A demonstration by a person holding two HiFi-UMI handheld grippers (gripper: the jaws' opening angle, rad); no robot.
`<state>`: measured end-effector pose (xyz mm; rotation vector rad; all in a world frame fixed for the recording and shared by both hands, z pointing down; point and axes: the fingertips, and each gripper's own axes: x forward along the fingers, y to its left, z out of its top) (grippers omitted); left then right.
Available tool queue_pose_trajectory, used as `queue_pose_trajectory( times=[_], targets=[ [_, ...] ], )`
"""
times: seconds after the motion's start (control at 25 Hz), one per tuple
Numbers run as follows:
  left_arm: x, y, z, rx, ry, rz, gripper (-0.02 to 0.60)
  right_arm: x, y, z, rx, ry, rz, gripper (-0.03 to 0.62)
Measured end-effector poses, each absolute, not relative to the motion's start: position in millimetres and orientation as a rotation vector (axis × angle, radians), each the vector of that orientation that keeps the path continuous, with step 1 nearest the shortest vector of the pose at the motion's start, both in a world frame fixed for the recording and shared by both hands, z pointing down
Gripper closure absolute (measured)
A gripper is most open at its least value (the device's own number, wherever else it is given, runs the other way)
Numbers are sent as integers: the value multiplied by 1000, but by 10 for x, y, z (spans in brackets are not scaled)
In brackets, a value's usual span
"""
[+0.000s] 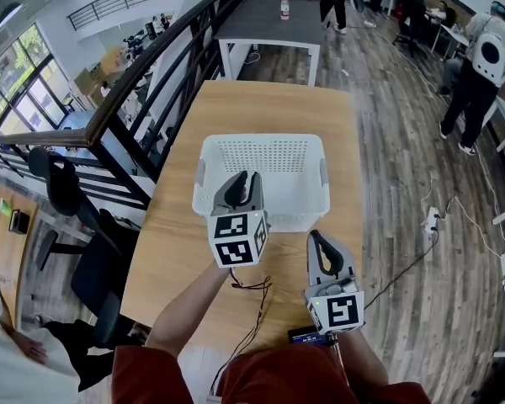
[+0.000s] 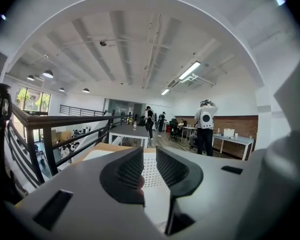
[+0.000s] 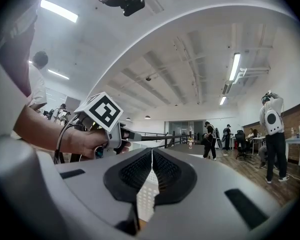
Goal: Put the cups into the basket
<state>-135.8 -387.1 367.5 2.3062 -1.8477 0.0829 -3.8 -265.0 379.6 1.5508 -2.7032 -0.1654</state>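
A white perforated basket [image 1: 261, 140] stands in the middle of the wooden table [image 1: 269, 103], and what I see of its inside is bare. No cup shows in any view. My left gripper [image 1: 251, 178] hangs over the basket's near edge; in the left gripper view its jaws [image 2: 150, 151] stand a narrow gap apart, open, with only the basket's wall [image 2: 150, 173] showing between them. A small reddish patch beside the left jaw is too unclear to name. My right gripper [image 1: 316, 236] is above the table's near right part, its jaws [image 3: 151, 151] shut and touching at the tips.
A black stair railing [image 1: 151, 66] runs along the table's left side. Behind it stands a grey table [image 1: 269, 19] with a bottle [image 1: 284, 7]. People [image 1: 480, 66] stand at the far right. A thin cable [image 1: 252, 291] and a dark blue device [image 1: 307, 336] lie at the front edge.
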Motion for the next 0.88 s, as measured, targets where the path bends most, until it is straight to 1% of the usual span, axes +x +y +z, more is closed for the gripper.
queue_pose_trajectory(
  times=[0.2, 0.52, 0.88],
  targets=[
    [-1427, -3756, 3739, 2280, -1857, 58, 534, -72, -2647, 3807, 1548, -2706, -173, 582],
    [-1433, -3512, 3708, 2280, -1882, 23, 574, -67, -2592, 3775, 1548, -2706, -172, 582],
    [-1333, -3243, 3720, 2372, -1853, 31, 574, -90, -2565, 3754, 1544, -2712, -174, 582]
  ],
)
